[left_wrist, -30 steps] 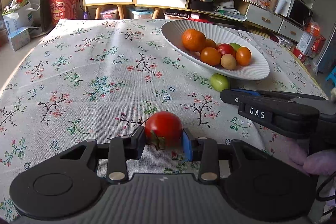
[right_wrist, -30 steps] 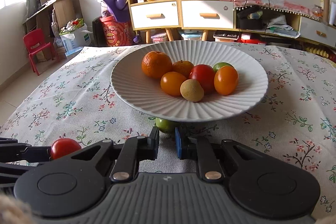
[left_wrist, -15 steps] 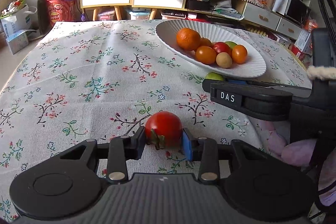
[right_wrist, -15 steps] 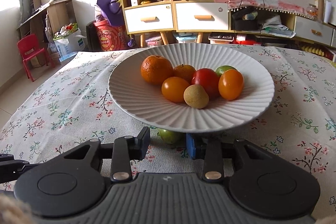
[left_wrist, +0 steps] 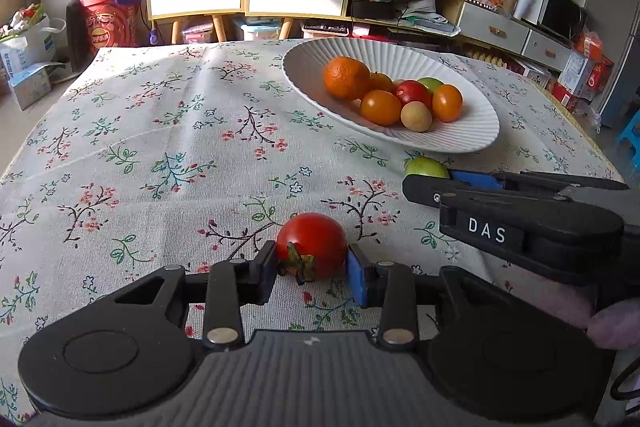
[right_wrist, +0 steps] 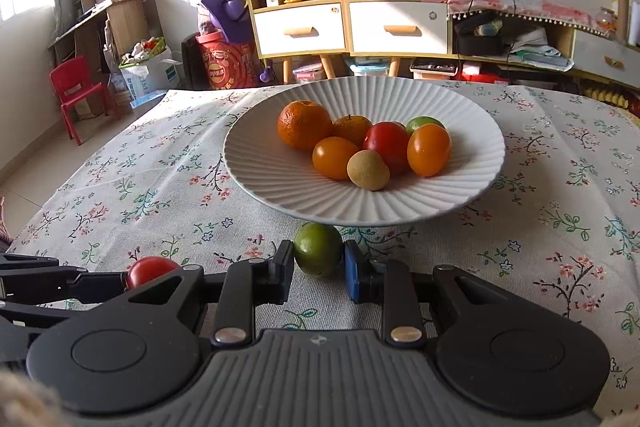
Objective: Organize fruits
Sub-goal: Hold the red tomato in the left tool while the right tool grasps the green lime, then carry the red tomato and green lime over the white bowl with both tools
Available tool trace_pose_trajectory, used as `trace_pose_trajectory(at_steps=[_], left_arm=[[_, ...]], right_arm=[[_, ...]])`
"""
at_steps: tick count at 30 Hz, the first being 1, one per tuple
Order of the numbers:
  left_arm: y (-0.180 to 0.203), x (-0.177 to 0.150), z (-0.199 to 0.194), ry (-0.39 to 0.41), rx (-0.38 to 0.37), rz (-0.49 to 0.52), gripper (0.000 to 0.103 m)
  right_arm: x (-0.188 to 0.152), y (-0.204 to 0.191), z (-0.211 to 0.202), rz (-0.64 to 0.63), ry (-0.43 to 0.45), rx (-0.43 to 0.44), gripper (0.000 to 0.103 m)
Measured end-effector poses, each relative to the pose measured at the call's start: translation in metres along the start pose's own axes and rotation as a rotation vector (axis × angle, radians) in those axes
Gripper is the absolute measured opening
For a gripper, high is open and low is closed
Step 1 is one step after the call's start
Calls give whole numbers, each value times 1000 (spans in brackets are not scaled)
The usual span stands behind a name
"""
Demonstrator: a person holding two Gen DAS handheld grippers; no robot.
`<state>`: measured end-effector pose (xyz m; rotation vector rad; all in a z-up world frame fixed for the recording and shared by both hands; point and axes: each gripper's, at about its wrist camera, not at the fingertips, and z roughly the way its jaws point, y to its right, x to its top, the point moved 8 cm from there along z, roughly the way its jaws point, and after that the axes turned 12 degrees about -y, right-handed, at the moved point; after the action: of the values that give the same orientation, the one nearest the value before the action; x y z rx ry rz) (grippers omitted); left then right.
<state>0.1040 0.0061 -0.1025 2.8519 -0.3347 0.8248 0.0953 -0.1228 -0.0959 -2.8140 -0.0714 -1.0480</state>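
My left gripper (left_wrist: pixel 311 263) is shut on a red tomato (left_wrist: pixel 311 245), held low over the floral tablecloth. My right gripper (right_wrist: pixel 318 267) has its jaws on both sides of a green lime (right_wrist: pixel 318 249) that sits on the cloth just in front of the white ribbed plate (right_wrist: pixel 280 187). The pads look in contact with the lime. The plate holds several fruits, among them an orange (right_wrist: pixel 304 125) and a red tomato (right_wrist: pixel 386 143). In the left wrist view the right gripper (left_wrist: pixel 430 183) reaches in from the right to the lime (left_wrist: pixel 426 167), below the plate (left_wrist: pixel 472 135).
The table is covered by a floral cloth (left_wrist: pixel 160 155). Behind it stand a shelf cabinet with white drawers (right_wrist: pixel 348 27), a fan and clutter. A red child's chair (right_wrist: pixel 78 93) stands on the floor at the left.
My right gripper opened, moved forward around the green lime, and closed in on it. My left gripper keeps holding the red tomato in much the same place.
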Motion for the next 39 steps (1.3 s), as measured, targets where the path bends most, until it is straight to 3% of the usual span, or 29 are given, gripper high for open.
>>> trace_pose_trajectory(at_steps=[21,39], left_arm=[[32,21,-10,42,-19,53,26],[42,79,-6,107,-35,31,26]], right_arm=[[5,11,-32,-149,2,1,23],[46,40,-21,-187,42,7,23]])
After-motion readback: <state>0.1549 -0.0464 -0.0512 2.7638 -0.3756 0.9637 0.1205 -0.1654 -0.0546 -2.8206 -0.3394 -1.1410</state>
